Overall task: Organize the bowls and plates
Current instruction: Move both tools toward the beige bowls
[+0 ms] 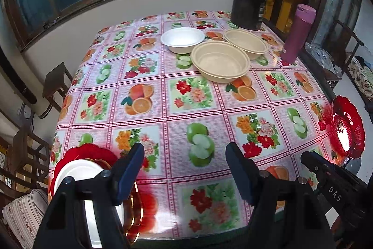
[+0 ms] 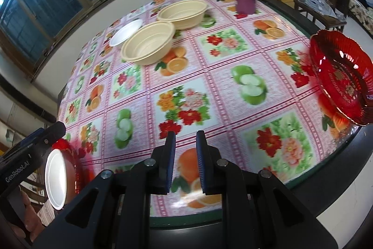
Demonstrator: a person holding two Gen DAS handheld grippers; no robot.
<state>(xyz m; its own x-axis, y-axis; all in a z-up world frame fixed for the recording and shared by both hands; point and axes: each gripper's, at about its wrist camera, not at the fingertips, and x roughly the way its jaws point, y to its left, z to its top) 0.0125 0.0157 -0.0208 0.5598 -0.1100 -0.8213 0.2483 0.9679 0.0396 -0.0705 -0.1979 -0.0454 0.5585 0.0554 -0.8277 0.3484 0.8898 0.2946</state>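
Both grippers hover empty over the table (image 1: 163,109): left gripper (image 1: 184,169) wide apart, right gripper (image 2: 185,162) narrowly parted. Next, likely grasping the red plate (image 2: 342,76) to its right.

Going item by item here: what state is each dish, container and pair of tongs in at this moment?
Left tongs: open, empty.
Right tongs: narrowly open, empty.
Near beige bowl: upright, empty.
Far beige bowl: upright, empty.
White bowl: upright, empty.
Red dish: empty, near table edge.
Purple flask: upright, capped.

Two beige bowls (image 2: 160,35) touch behind a red dish (image 2: 341,76) on the tablecloth (image 2: 209,85).
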